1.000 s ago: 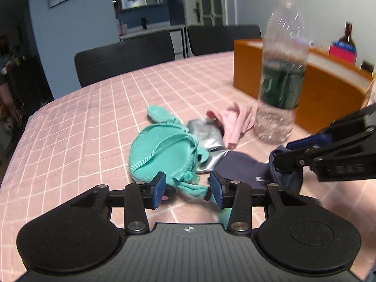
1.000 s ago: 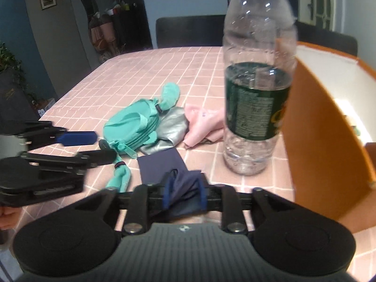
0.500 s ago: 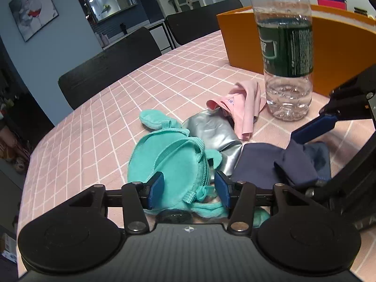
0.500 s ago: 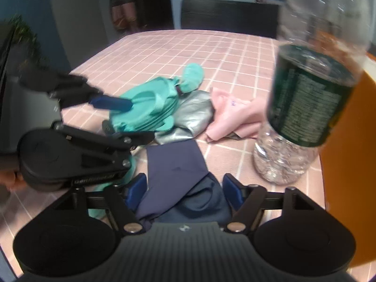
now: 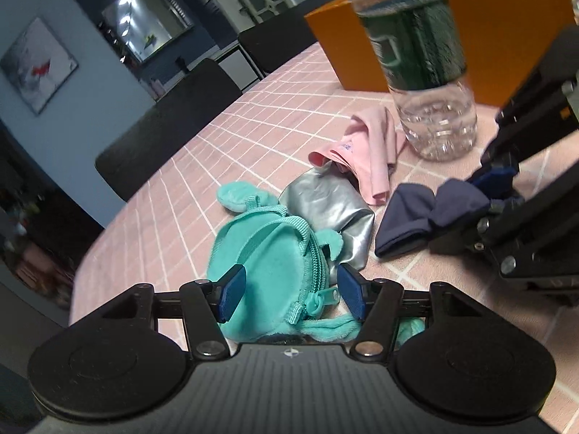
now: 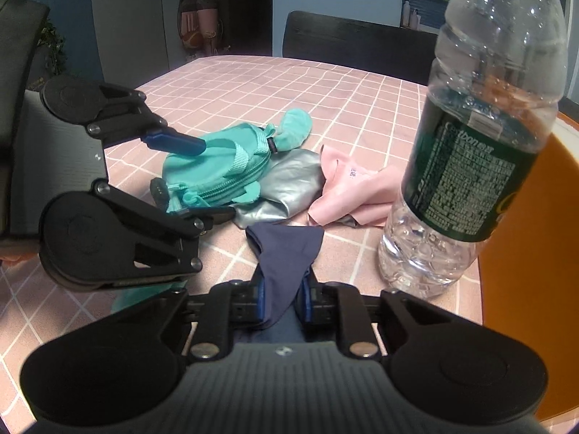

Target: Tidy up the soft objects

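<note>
right gripper (image 6: 281,298) was clamped on the navy cloth (image 6: 286,253), teal pouch (image 6: 217,166) sat at 10 o'clock, left gripper (image 6: 210,181) straddled it, water bottle (image 6: 474,137) at 2 o'clock

The cap and neck of the water bottle (image 5: 419,54) are cut off by the top edge of the left wrist view, and its label is blurred there; in the right wrist view the cap is likewise cut off. The lower part of the teal pouch (image 5: 275,267) is hidden behind the body of the left gripper (image 5: 289,293). The near end of the navy cloth (image 6: 286,253) is lost between the closed jaws of the right gripper (image 6: 283,302). Part of the silver pouch (image 6: 289,184) is covered by the pink cloth (image 6: 358,188). The print on the pink cloth's tag is too small to be read. The inside of the orange box (image 5: 499,29) is not visible, and the box is cut off by the frame edge.
</note>
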`<state>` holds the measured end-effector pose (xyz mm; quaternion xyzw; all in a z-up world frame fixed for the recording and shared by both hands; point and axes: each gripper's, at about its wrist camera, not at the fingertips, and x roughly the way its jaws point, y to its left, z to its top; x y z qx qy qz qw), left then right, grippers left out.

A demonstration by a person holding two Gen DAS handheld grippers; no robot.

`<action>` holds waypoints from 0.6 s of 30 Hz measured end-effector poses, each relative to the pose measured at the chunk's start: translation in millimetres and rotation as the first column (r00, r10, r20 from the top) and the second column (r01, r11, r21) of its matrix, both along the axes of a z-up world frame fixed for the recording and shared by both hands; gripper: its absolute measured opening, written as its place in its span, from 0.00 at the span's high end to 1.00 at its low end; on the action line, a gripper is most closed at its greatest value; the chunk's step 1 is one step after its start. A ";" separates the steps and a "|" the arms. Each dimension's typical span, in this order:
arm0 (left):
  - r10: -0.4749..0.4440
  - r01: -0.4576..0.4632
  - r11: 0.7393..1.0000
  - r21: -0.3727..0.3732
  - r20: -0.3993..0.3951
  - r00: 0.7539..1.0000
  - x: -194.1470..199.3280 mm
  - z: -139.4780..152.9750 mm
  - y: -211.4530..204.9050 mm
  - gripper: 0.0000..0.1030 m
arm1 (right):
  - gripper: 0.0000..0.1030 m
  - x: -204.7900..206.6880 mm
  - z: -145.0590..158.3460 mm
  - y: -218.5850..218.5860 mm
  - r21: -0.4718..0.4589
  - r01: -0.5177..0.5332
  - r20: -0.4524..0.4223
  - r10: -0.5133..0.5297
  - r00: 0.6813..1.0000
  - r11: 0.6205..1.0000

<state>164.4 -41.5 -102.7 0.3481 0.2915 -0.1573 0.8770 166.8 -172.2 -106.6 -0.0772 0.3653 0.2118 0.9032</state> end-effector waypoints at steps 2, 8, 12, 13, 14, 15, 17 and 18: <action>0.004 -0.005 1.000 -0.010 -0.022 1.000 0.7 -0.6 1.6 0.60 | 0.83 -0.9 -0.6 0.0 0.001 0.000 0.001 0.000 1.000 1.000; 0.043 -0.042 0.992 -0.118 0.003 0.999 -7.6 8.0 20.4 0.74 | 0.83 0.3 -1.4 -0.6 0.011 -0.001 -0.002 0.001 1.000 1.000; 0.087 -0.088 0.976 -0.201 -0.010 0.996 -20.7 22.1 40.1 0.76 | 0.83 0.6 -0.7 -2.3 0.016 0.001 -0.007 -0.001 1.000 1.000; 0.094 -0.095 0.972 -0.214 -0.016 0.995 -25.1 25.4 43.6 0.76 | 0.83 1.6 -0.3 -3.4 0.018 0.002 -0.010 -0.002 1.000 1.000; 0.102 -0.104 0.969 -0.225 -0.024 0.995 -29.7 28.0 48.0 0.76 | 0.83 1.9 0.0 -3.9 0.021 0.005 -0.014 -0.004 1.000 1.000; 0.109 -0.113 0.965 -0.234 -0.033 0.994 -35.3 30.5 52.2 0.77 | 0.83 2.3 0.6 -4.4 0.025 0.010 -0.020 -0.009 1.000 1.000; 0.101 -0.113 0.960 -0.255 -0.058 0.993 -46.7 34.1 59.9 0.77 | 0.83 2.8 1.3 -5.8 0.035 0.017 -0.033 -0.015 0.999 0.999; 0.096 -0.111 0.955 -0.276 -0.067 0.993 -53.0 36.2 63.5 0.77 | 0.84 2.7 2.0 -7.0 0.052 0.018 -0.045 -0.016 0.999 0.998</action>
